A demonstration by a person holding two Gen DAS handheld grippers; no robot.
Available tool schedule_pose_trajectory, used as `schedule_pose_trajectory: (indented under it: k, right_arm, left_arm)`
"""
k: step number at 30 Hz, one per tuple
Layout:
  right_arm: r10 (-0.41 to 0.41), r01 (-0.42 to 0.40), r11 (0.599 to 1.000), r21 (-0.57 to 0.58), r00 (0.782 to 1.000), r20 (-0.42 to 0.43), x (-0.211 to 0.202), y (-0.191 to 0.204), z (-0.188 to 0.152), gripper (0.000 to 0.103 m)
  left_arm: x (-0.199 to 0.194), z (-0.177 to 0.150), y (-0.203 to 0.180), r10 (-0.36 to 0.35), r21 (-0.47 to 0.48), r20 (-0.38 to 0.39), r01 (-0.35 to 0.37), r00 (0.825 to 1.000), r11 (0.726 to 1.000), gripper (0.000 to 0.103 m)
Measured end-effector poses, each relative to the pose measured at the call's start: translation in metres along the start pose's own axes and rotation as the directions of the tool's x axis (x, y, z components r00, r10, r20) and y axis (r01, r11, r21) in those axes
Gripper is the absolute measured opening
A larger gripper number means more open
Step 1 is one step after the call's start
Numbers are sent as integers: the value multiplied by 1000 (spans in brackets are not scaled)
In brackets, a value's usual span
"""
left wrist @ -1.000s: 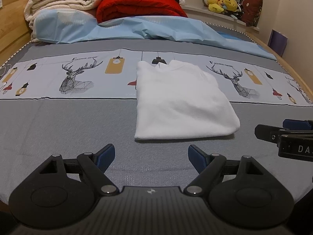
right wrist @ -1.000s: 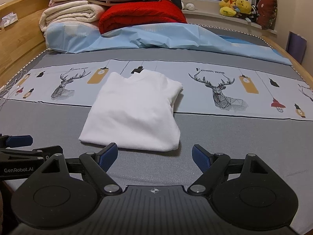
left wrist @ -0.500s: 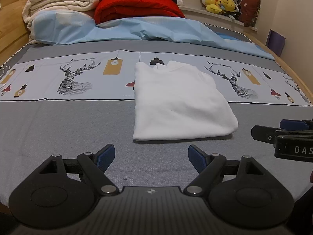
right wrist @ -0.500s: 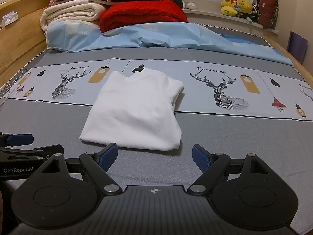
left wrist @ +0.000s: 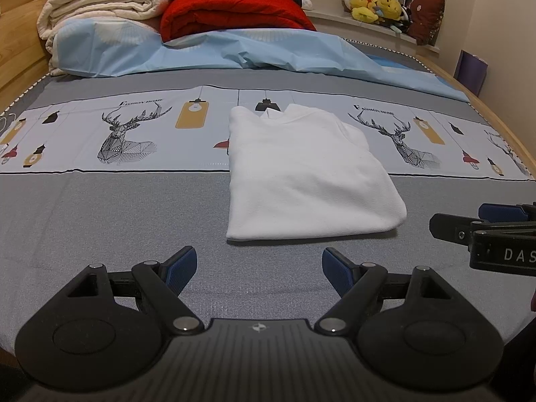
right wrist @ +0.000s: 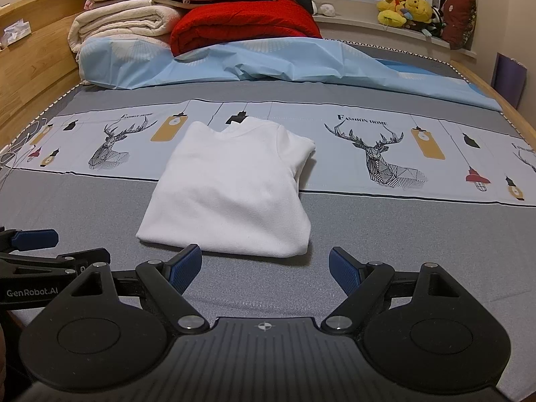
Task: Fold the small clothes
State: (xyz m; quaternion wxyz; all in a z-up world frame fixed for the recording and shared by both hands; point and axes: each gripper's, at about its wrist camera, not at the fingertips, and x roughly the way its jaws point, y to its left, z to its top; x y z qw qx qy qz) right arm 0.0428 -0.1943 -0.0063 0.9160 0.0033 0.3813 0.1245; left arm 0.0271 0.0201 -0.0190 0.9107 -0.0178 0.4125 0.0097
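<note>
Piled blankets (right wrist: 160, 10) and a red quilt (right wrist: 244, 25) crowd the head of the bed (left wrist: 100, 221), with stuffed toys (right wrist: 405, 6) on the window ledge beyond; nearer to me, the white shirt (left wrist: 301, 174) lies flat on the grey bedspread, its collar end over the deer-print band, folded into a neat rectangle with both sleeves tucked out of sight. My left gripper (left wrist: 259, 261) hangs low just short of the shirt's near edge, jaws spread wide and holding nothing; my right gripper (right wrist: 264, 264) sits beside it at the shirt's near right corner, jaws equally wide and empty. Compared with a second ago almost nothing has moved; the shirt has kept its shape and place, and both grippers have only drifted slightly while staying clear of the cloth. To me that stillness reads as a pause between folds; the sides look finished, and a last fold, hem up toward collar, seems the likely step left.
</note>
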Motion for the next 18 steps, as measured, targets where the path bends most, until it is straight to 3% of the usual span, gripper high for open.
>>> schedule_pose_trajectory:
  k: [18]
  right_arm:
    - [6,-6,1000,9,1000,7,-1,2,0,84]
  left_arm:
    - [0,0,0,-3,7,17,3,1000,1000,86]
